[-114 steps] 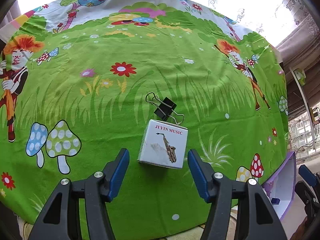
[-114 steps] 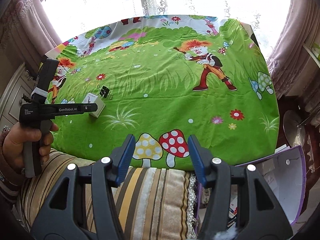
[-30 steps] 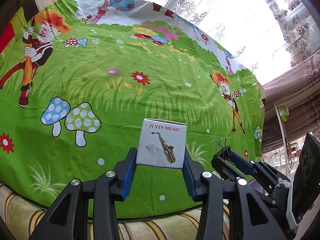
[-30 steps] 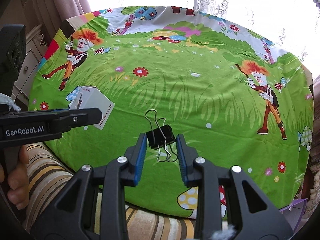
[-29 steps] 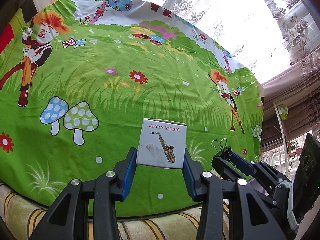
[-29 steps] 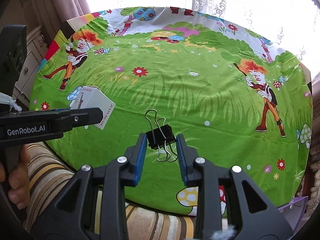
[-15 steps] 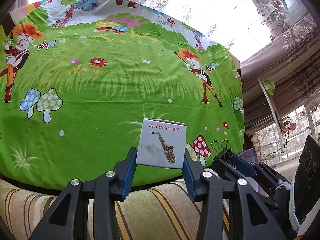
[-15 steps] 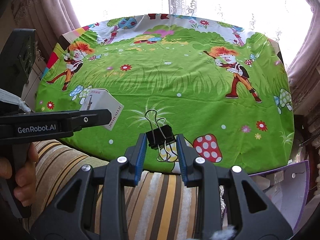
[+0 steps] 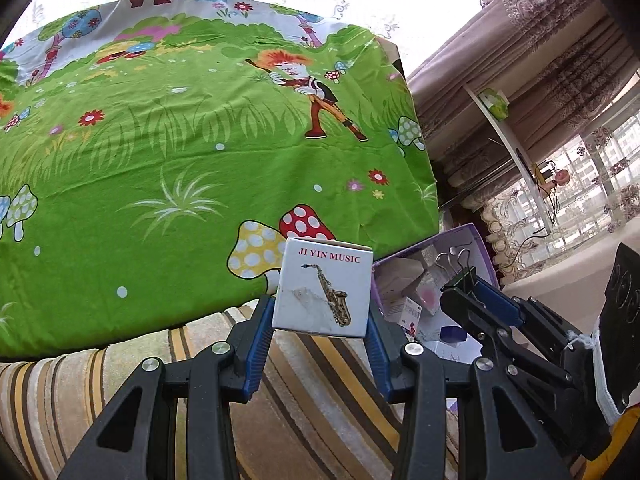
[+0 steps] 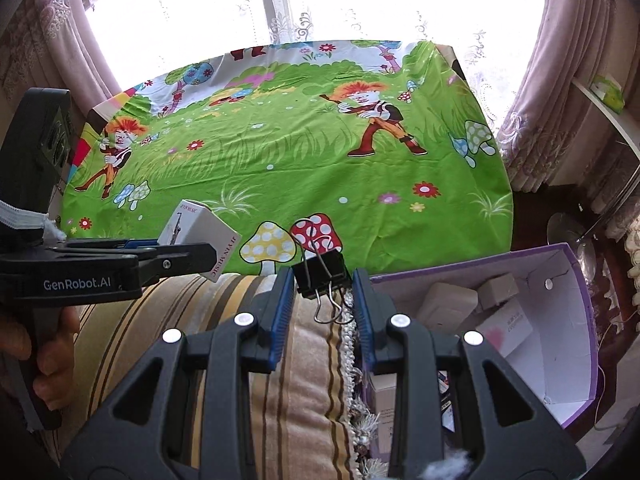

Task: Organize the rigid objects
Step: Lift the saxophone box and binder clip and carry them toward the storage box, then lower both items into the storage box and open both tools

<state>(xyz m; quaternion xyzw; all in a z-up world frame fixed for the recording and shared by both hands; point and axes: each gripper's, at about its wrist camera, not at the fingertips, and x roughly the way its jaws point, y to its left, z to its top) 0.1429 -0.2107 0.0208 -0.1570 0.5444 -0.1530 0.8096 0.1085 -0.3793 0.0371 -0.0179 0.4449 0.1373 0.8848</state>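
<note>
Two items now off the green cloth: white music box [image 9: 322, 289] clamped in left hand-held gripper [image 9: 320, 334], black binder clip [image 10: 322, 274] pinched in right hand-held gripper [image 10: 322, 312]. Carried over striped cushion [image 10: 248, 360] toward purple box [image 10: 576, 360]. Likely drop-off next. Holds small cartons, cards.

Two grippers [image 9: 320, 320] [image 10: 322, 300], one white music box [image 9: 323, 289], one black binder clip [image 10: 321, 272], one purple box [image 10: 576, 360], one green cartoon cloth [image 10: 300, 168].
</note>
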